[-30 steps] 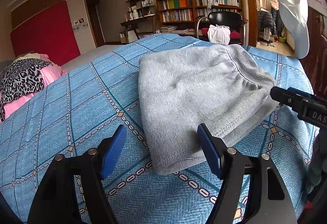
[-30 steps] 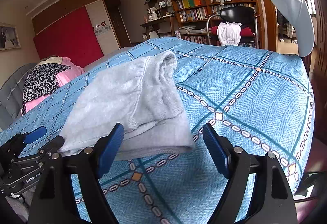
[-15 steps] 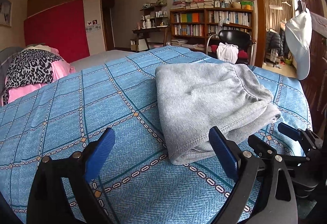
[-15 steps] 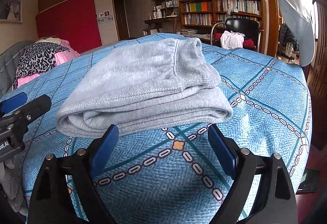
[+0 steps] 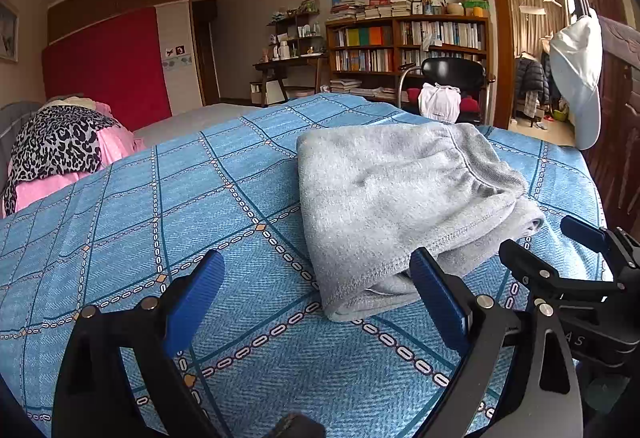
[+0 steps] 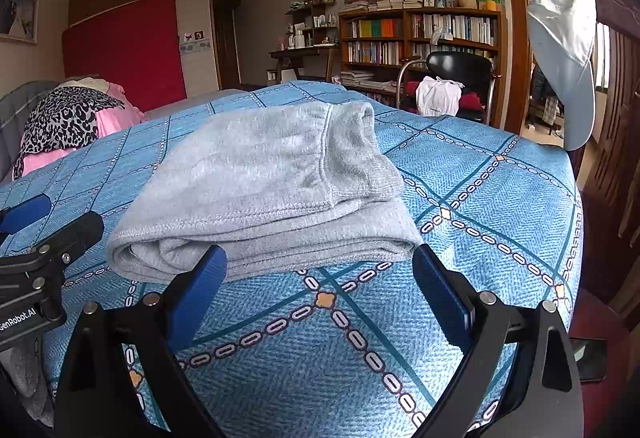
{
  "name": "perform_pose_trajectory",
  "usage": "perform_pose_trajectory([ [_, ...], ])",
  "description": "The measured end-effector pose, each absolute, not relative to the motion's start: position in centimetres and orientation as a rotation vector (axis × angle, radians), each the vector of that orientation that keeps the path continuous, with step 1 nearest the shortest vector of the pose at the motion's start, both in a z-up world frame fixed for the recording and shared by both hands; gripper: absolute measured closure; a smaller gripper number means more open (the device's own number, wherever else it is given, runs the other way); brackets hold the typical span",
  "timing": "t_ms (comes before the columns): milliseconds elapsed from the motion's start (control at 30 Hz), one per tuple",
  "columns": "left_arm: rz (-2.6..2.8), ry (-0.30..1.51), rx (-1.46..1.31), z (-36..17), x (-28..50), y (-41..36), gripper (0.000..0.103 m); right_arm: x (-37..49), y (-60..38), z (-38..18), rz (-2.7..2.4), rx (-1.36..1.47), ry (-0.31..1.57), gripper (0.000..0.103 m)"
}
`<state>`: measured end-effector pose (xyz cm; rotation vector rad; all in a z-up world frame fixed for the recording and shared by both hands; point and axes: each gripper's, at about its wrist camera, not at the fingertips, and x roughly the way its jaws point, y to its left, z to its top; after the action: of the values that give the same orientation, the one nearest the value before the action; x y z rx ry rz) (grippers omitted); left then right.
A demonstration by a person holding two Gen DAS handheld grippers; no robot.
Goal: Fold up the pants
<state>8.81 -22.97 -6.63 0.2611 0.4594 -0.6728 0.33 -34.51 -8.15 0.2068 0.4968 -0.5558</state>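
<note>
As the 2 grippers tilt down over a blue patterned bedspread, the left gripper and right gripper hang side by side, jaws spread wide and empty; the right gripper's jaws have just been opening, with nothing between them. Behind stand a bookshelf, a black chair and a white cap. The grey pants lie folded into a compact bundle on the bedspread, just beyond the blue fingertips.
</note>
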Motion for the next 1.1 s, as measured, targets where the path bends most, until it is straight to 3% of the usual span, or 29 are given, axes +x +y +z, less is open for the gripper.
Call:
perform_pose_trajectory([
  [1100, -0.696, 0.457, 0.267, -6.81, 8.64, -23.26, 0.01, 0.39, -34.34, -7.69, -0.573, 0.187, 0.483, 0.007],
])
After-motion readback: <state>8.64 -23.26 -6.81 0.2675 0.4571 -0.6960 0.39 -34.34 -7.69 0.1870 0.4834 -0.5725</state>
